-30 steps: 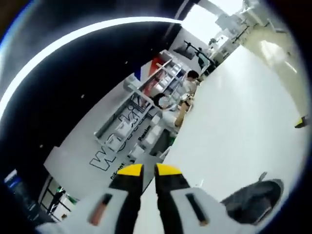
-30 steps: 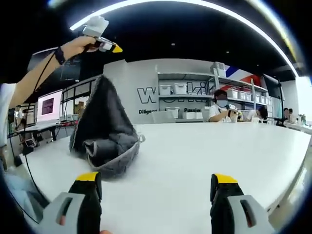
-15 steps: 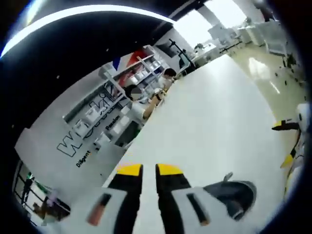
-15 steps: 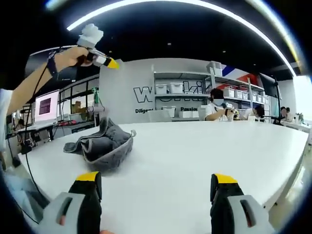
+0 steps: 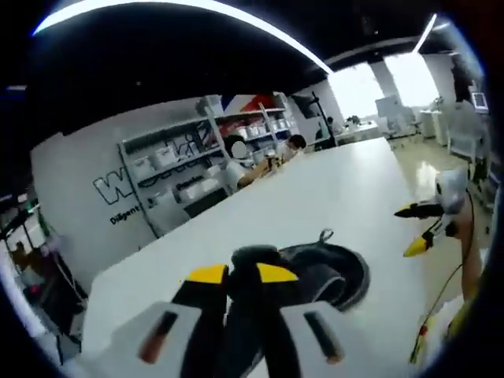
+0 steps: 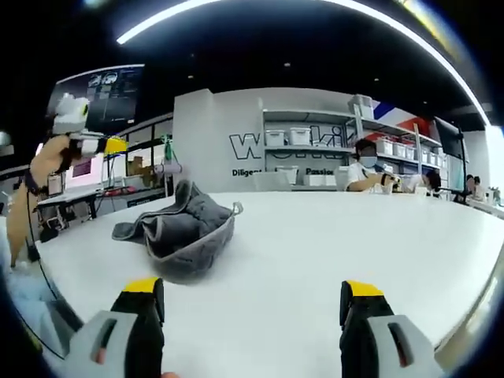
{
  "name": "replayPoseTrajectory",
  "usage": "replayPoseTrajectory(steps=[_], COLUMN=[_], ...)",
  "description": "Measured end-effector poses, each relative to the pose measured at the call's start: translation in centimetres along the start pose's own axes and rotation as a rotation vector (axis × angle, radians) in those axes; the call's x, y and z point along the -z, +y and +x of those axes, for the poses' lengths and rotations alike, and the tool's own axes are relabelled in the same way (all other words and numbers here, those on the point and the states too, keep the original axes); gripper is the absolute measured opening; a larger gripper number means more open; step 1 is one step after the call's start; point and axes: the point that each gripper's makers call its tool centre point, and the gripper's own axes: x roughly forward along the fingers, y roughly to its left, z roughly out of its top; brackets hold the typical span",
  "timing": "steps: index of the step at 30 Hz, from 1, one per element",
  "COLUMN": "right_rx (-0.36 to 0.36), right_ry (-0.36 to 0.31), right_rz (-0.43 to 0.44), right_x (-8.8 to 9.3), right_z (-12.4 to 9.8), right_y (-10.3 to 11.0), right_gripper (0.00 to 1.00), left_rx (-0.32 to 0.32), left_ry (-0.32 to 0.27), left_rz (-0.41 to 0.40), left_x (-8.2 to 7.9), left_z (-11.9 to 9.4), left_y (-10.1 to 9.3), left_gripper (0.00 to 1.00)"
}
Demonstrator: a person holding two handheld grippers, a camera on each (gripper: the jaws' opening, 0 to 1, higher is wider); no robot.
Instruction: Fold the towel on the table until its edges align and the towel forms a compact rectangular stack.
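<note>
One crumpled towel (image 6: pixel 177 232) now lies dropped on the table (image 6: pixel 331 244); left gripper (image 5: pixel 240 274) nearly closed, empty beside it, right gripper (image 6: pixel 252 298) wide open — folding unstarted.

The towel (image 6: pixel 179 232) is dark charcoal grey with a lighter grey band along its edge, bunched up on a plain white table (image 6: pixel 315 260). Both grippers have light grey bodies and black jaws capped in bright yellow, same on the left gripper (image 5: pixel 240 274) and the right gripper (image 6: pixel 253 291). Back wall (image 6: pixel 213 142) is pale grey with dark lettering, and there's a red, white and blue stripe (image 6: pixel 394 110) up by the white shelves (image 6: pixel 307 146).
</note>
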Motion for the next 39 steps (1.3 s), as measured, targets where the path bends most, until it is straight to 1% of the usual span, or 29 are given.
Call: replayPoseTrajectory(steps=[2,4,5,6,7,8,11,12,15,16,20,23,27,29,32,39], right_rx=[-0.006,-0.015,-0.02,-0.026,-0.035,-0.04,-0.052,-0.057,-0.072,-0.077,-0.083,-0.082,-0.083,-0.083,-0.079,-0.08], right_ry=[0.007,0.018,0.022,0.026,0.034,0.038,0.045,0.047,0.053,0.056,0.068,0.073,0.079,0.082,0.085,0.089], right_rz=[-0.008,-0.017,-0.022,-0.026,-0.034,-0.038,-0.053,-0.058,-0.068,-0.072,-0.077,-0.082,-0.087,-0.089,-0.09,-0.093], right_x=[0.0,0.1,0.1,0.1,0.1,0.2,0.1,0.1,0.2,0.2,0.5,0.6,0.6,0.7,0.8,0.8], right_z=[0.3,0.7,0.9,1.0,1.2,1.3,1.6,1.6,1.8,1.9,2.2,2.3,2.4,2.4,2.4,2.4], right_y=[0.4,0.8,1.1,1.3,1.7,1.9,2.5,2.8,3.4,3.6,3.9,4.1,4.2,4.2,4.2,4.4], right_gripper=[0.97,0.97,0.97,0.97,0.97,0.97,0.97,0.97,0.97,0.97,0.97,0.97,0.97,0.97,0.97,0.97], left_rx=[-0.016,-0.027,-0.032,-0.048,-0.063,-0.092,-0.107,-0.103,-0.091,-0.086,-0.107,-0.121,-0.132,-0.133,-0.124,-0.12], left_ry=[0.026,0.059,0.065,0.069,0.069,0.078,0.114,0.129,0.134,0.141,0.17,0.176,0.197,0.207,0.207,0.217], left_rz=[-0.06,-0.151,-0.177,-0.22,-0.247,-0.281,-0.299,-0.307,-0.328,-0.336,-0.362,-0.371,-0.386,-0.395,-0.415,-0.41], left_x=[3.5,7.0,7.9,9.3,9.9,11.1,12.9,13.4,14.2,14.5,15.5,16.1,17.0,17.3,17.4,17.6], left_z=[-1.5,-2.7,-3.1,-3.8,-4.2,-5.0,-6.0,-6.3,-6.8,-7.0,-7.5,-7.7,-7.7,-7.8,-7.8,-7.9], left_y=[-0.9,-1.9,-2.1,-2.5,-2.6,-2.7,-3.4,-3.8,-4.7,-5.0,-4.8,-4.4,-4.2,-4.2,-4.3,-4.4], left_gripper=[0.17,0.21,0.25,0.29,0.32,0.34,0.47,0.54,0.67,0.69,0.82,0.88,0.91,0.94,0.97,0.99])
